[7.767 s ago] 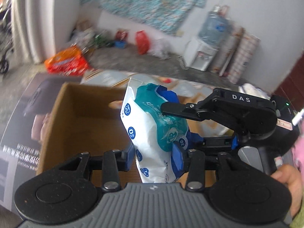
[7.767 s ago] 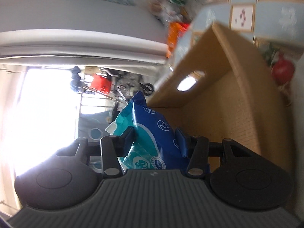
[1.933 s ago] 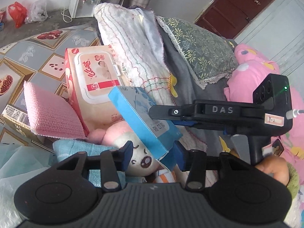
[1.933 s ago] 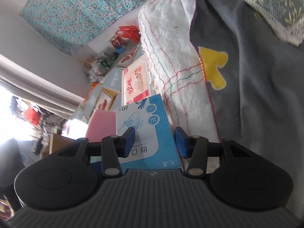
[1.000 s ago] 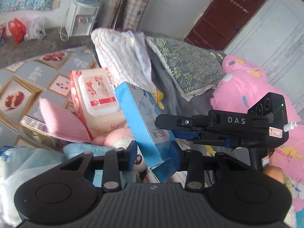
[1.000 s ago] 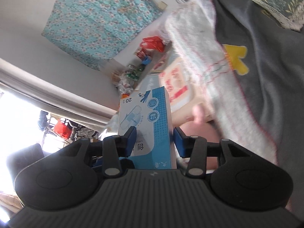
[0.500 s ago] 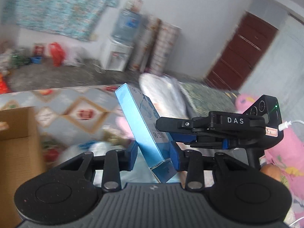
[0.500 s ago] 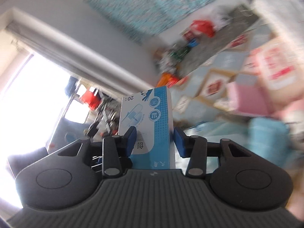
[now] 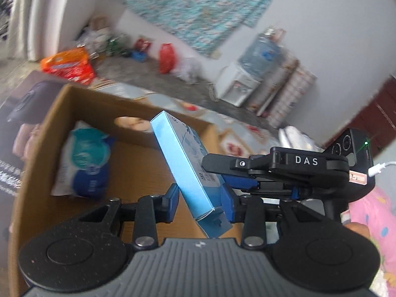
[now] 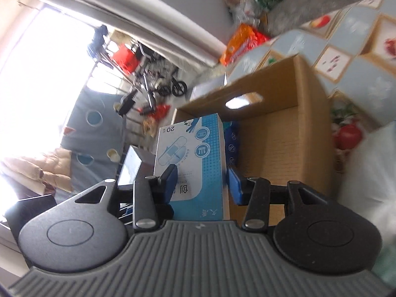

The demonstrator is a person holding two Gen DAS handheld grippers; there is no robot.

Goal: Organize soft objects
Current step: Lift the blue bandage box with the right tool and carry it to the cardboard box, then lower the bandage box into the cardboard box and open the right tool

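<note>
We hold the blue box (image 9: 188,163) tilted above the open cardboard carton (image 9: 37,148), our landmark. The right gripper (image 10: 201,182) has its blue pads closed against the box's two faces, while the left gripper (image 9: 199,201) also grips it at the lower end, right pad (image 9: 226,204) touching, left pad just beside. Inside the carton, against its left wall, lies the white-and-blue wipes pack (image 9: 84,163).

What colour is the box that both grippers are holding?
The box is light blue and white with blue print, seen best in the right wrist view.
</note>
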